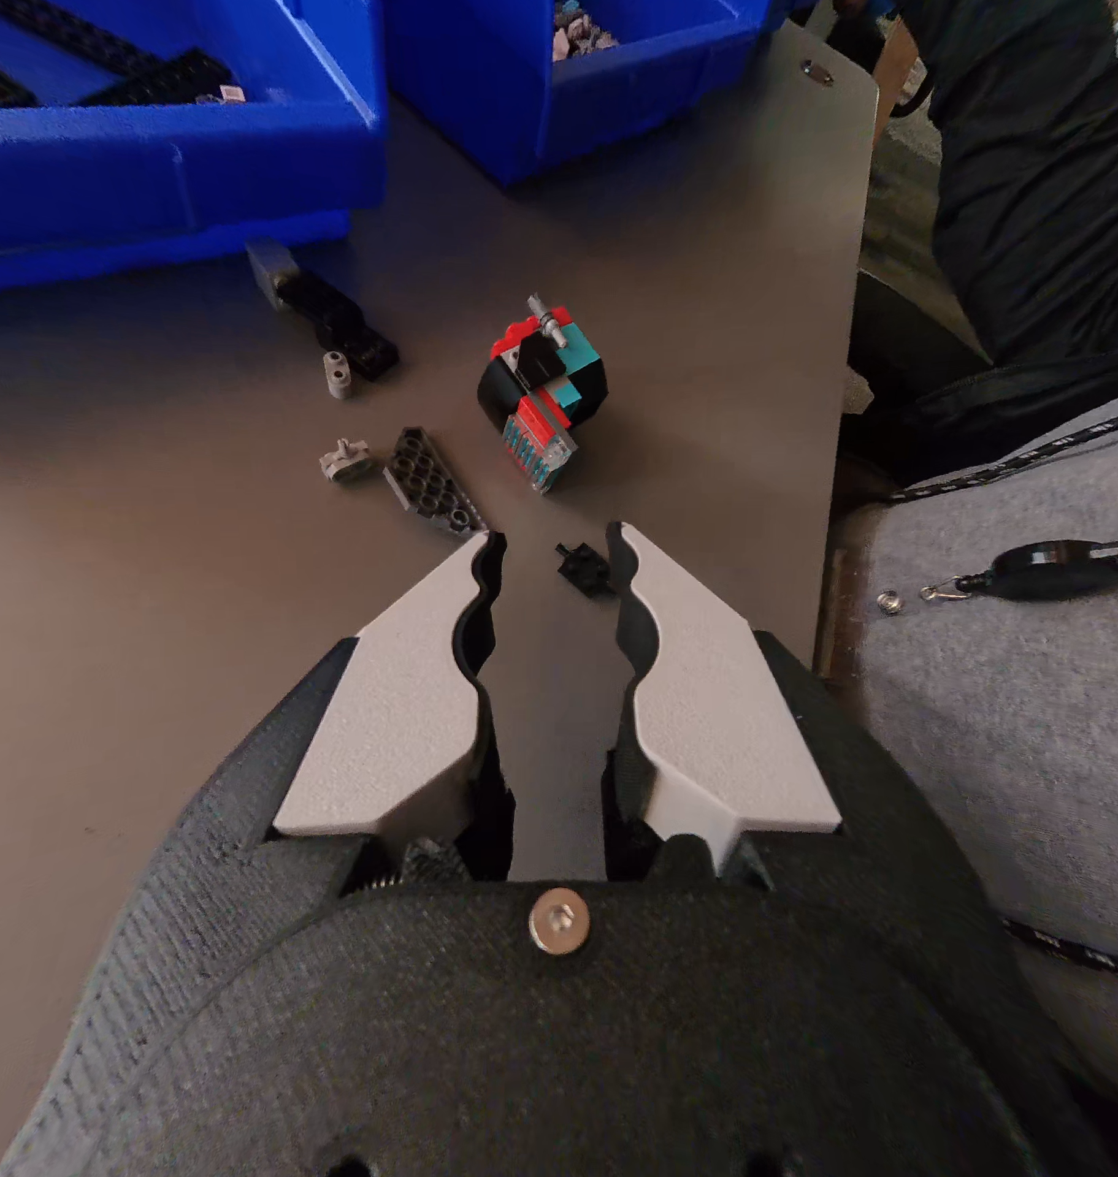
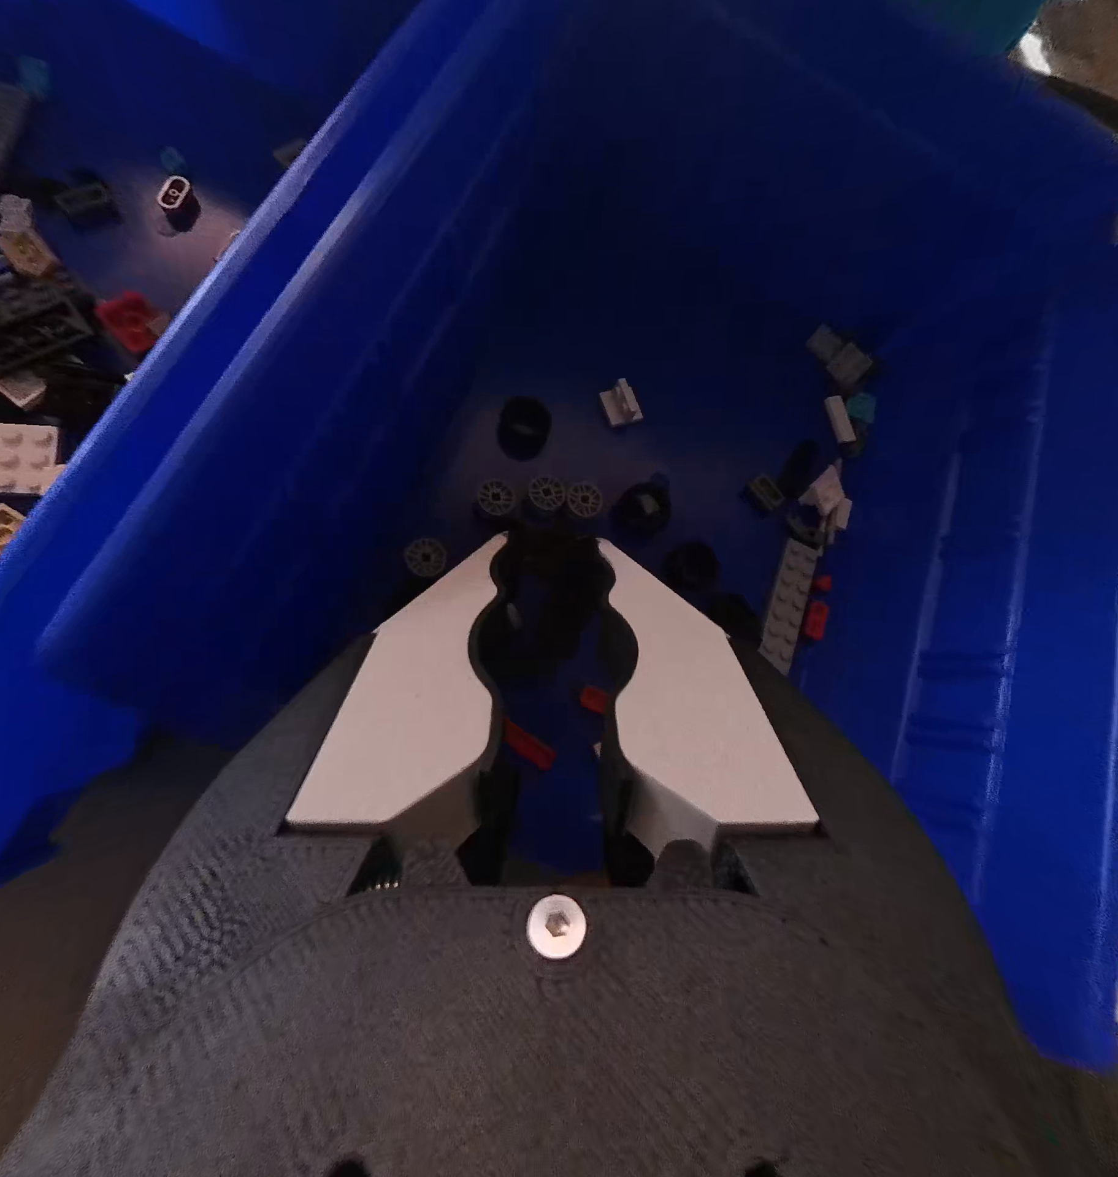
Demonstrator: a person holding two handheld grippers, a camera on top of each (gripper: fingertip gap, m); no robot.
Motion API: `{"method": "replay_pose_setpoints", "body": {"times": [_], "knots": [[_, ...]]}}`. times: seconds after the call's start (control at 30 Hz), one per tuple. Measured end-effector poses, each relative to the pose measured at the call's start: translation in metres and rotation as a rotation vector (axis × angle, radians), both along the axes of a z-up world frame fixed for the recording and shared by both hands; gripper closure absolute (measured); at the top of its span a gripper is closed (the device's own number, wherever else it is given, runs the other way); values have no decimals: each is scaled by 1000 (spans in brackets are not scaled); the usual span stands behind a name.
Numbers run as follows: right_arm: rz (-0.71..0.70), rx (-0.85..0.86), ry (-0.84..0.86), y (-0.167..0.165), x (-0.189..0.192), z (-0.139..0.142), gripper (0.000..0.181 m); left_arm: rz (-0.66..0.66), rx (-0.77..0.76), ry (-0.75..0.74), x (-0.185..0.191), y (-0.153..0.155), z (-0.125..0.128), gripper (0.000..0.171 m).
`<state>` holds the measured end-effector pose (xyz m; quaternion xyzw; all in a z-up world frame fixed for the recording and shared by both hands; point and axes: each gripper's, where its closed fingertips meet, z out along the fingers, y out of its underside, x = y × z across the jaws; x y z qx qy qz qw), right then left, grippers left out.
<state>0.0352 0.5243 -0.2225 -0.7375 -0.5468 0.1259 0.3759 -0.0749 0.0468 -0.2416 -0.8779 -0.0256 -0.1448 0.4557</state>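
Hovering spread left gripper beside one small black piece, right gripper (grip unclear) near four grey wheels in blue bin.

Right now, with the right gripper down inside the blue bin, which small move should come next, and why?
Probably a gentle closing of the right gripper before any lift. A dark piece sits between its fingertips, just below three grey wheel hubs on the floor of the blue bin, but I cannot tell whether the pads press it.
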Motion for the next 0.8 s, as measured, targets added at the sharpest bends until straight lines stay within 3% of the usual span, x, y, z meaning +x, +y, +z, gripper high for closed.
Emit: {"method": "replay_pose_setpoints", "body": {"times": [0.23, 0.43, 0.5, 0.6, 0.8], "knots": [[1, 54, 3, 1, -4, 10, 147, -9, 3, -33, 1, -4, 2, 135], [19, 100, 85, -6, 2, 55, 144, -17, -34, -30, -2, -12, -3, 132], [113, 85, 162, -31, -7, 76, 144, -19, -53, -8, -4, -15, -6, 131], [364, 30, 259, -96, -31, 96, 146, -41, -62, 29, -4, -17, -8, 128], [833, -142, 347, -232, -67, 93, 147, -106, -102, 102, 5, -16, -15, 125]]}}
